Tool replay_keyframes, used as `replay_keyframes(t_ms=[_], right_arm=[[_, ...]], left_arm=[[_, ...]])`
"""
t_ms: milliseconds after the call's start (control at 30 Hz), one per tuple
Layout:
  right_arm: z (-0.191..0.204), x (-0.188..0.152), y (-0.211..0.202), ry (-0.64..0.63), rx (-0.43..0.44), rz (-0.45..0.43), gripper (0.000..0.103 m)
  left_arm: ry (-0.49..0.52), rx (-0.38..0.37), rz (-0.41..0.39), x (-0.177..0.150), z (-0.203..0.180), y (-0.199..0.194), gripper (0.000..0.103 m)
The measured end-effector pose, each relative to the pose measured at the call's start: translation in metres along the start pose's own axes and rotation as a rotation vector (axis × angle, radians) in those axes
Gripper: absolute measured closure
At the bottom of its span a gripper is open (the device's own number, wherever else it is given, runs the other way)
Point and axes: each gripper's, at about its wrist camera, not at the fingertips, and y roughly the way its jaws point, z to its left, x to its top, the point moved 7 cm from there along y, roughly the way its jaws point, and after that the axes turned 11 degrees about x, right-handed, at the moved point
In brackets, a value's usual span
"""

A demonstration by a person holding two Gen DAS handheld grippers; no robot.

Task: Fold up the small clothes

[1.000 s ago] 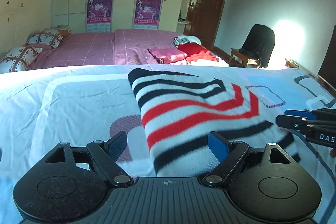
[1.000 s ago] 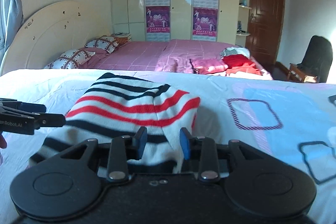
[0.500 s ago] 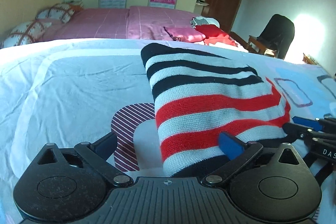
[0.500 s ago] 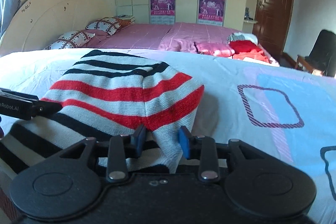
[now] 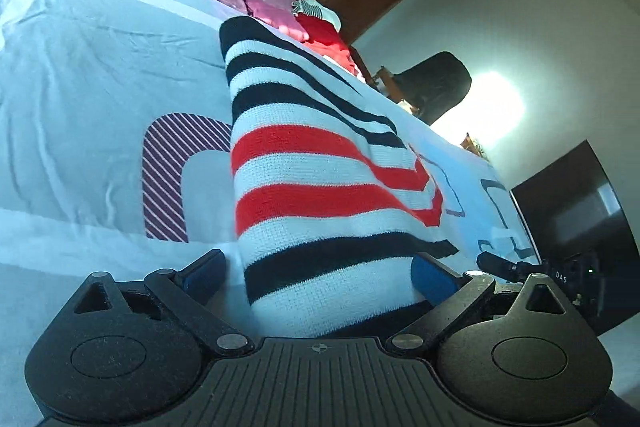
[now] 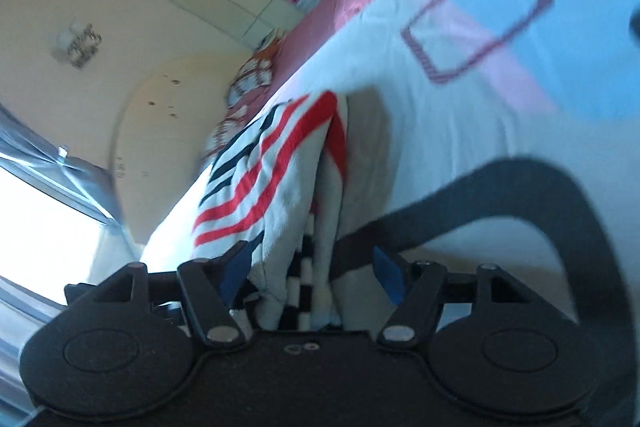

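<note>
One striped sweater [image 5: 320, 195], folded, lying on one white printed bedsheet [image 5: 80, 75]. Two grippers present. Left gripper [image 5: 320, 277]: jaws spread wide, closing slightly, straddling near hem, pads clear. Right gripper [image 6: 310, 273]: jaws opening, cloth between, unpinched.

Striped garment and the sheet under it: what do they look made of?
Striped garment: looks like a soft knit, wool or acrylic yarn; fine ribbed stitch texture shows in the red, white and black bands, matte and thick at the folded edge. Sheet: thin woven cloth, probably cotton or a blend; smooth, matte, fine wrinkles, printed pattern. Exact fibre can't be told.
</note>
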Motion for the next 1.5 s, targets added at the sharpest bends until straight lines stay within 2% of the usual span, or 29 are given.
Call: replay_keyframes(t_ms=[100,233,367,633,667,700,733,767,900,1000,1133,1333,1500], right_arm=[[-0.006,-0.001,0.008,0.054,0.063,0.014,0.037],[-0.002,0.003,0.019,0.034,0.089,0.053,0.038],[0.001,0.010,0.025,0.011,0.058,0.093,0.046],[0.007,0.014,0.047,-0.053,0.062,0.124,0.047],[0.008,0.015,0.049,-0.065,0.065,0.127,0.047],[0.009,0.015,0.049,-0.079,0.068,0.131,0.048],[0.009,0.014,0.049,-0.090,0.071,0.132,0.051],[0.009,0.015,0.049,-0.096,0.073,0.131,0.054],[0.009,0.014,0.046,-0.122,0.075,0.124,0.056],[0.013,0.012,0.046,-0.143,0.057,0.116,0.059],[0.011,0.011,0.041,-0.142,0.048,0.115,0.060],[0.015,0.011,0.047,-0.164,0.053,0.124,0.053],[0.015,0.011,0.045,-0.191,0.048,0.096,0.060]], left_arm=[[-0.004,-0.016,0.011,0.004,-0.002,0.006,0.005],[-0.013,-0.036,0.007,0.010,-0.007,0.014,0.006],[-0.033,-0.054,0.001,0.016,-0.007,0.019,0.006],[0.006,-0.025,0.021,0.029,-0.017,0.034,0.006],[0.015,-0.023,0.020,0.030,-0.017,0.036,0.007],[0.031,-0.007,0.016,0.031,-0.018,0.037,0.014],[0.048,0.008,0.013,0.031,-0.019,0.038,0.016],[0.056,0.020,0.011,0.031,-0.020,0.038,0.017],[0.094,0.067,-0.013,0.030,-0.026,0.039,0.021],[0.111,0.084,-0.028,0.028,-0.029,0.036,0.030],[0.121,0.093,-0.035,0.026,-0.031,0.035,0.030],[0.137,0.089,-0.049,0.024,-0.031,0.039,0.027],[0.143,0.092,-0.061,0.024,-0.031,0.037,0.033]])
